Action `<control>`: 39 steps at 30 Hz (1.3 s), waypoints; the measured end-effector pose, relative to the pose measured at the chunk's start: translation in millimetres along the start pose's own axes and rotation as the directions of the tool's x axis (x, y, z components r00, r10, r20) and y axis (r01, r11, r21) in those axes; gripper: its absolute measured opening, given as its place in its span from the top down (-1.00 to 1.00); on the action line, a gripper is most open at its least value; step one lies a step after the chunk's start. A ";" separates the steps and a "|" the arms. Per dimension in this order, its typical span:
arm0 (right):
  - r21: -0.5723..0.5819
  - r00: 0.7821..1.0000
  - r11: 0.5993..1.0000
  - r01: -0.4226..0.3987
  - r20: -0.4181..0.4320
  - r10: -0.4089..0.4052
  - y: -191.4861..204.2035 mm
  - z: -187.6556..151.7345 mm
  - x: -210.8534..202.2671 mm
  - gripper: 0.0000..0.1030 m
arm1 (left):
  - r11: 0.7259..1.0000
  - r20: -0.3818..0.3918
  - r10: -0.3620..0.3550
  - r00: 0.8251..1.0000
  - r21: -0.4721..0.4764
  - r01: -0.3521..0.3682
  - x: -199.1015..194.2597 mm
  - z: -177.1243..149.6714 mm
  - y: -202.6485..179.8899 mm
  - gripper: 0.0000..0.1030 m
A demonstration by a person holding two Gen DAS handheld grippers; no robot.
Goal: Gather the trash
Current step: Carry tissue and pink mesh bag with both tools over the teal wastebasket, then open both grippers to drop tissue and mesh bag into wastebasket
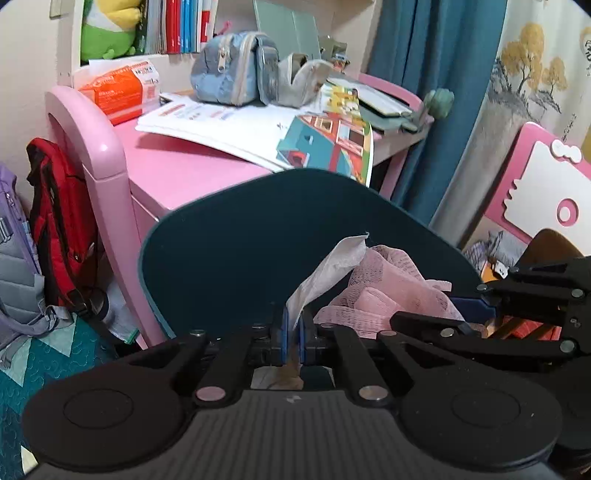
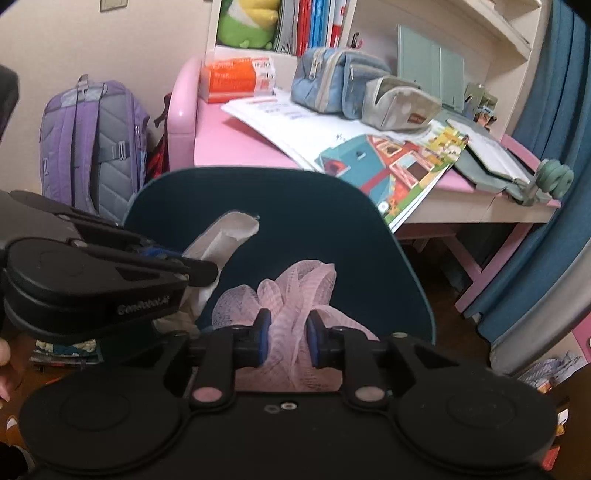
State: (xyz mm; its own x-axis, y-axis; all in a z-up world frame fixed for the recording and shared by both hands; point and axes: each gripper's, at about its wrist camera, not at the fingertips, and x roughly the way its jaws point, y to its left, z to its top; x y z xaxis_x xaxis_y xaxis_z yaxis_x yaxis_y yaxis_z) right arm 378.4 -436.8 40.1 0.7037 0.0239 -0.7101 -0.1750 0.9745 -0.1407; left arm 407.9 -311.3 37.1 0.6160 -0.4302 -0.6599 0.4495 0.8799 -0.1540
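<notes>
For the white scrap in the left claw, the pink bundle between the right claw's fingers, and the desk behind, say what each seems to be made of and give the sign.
White scrap: likely tissue paper; matte, creased, torn edge.
Pink bundle: probably plastic foam netting; open mesh, slightly translucent.
Desk: seemingly moulded plastic or painted board; smooth pink with a soft sheen.

Place: child's bedroom or study corner in a home.
Desk: pink desk point(image 2: 236, 147), picture book point(image 2: 388, 166) open on it.
Shelving: books point(image 2: 314, 22), green plush toy point(image 2: 247, 22).
Bags: purple backpack point(image 2: 92, 144) against wall.
Window side: blue curtain point(image 1: 424, 92).
</notes>
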 end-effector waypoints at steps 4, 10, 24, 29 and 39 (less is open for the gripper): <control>0.027 1.000 1.000 -0.009 0.012 0.009 -5.2 -0.6 -0.9 0.31 | 1.000 -0.001 -0.010 1.000 0.001 0.010 -0.3 -0.3 1.1 0.89; 0.035 1.000 0.999 -0.016 0.020 0.015 -6.6 -3.0 -11.5 0.20 | 1.000 -0.010 0.004 1.000 -0.015 -0.004 -3.7 -0.4 4.0 0.76; 0.027 0.991 0.998 -0.061 0.118 0.058 21.6 -10.1 -78.7 -0.06 | 1.000 0.097 0.022 0.995 -0.015 -0.021 -73.2 -14.5 12.5 -0.24; -0.001 0.984 0.995 -0.098 0.148 0.097 49.6 -10.9 -102.1 -0.10 | 0.999 0.134 0.049 0.990 -0.008 -0.049 -111.1 -28.7 25.0 -0.33; -0.061 0.959 0.972 -0.225 0.163 0.233 127.9 -22.7 -121.0 -0.12 | 0.992 0.155 0.120 0.980 -0.065 -0.111 -186.3 -78.9 77.4 -0.34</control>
State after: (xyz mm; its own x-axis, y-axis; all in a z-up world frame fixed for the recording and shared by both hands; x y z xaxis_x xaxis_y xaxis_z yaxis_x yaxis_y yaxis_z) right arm 255.2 -320.2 92.3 0.7464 0.2860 -0.6009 -0.3710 0.9284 -0.0191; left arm 276.8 -147.1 90.1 0.7587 -0.3472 -0.5513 0.3348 0.9337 -0.1272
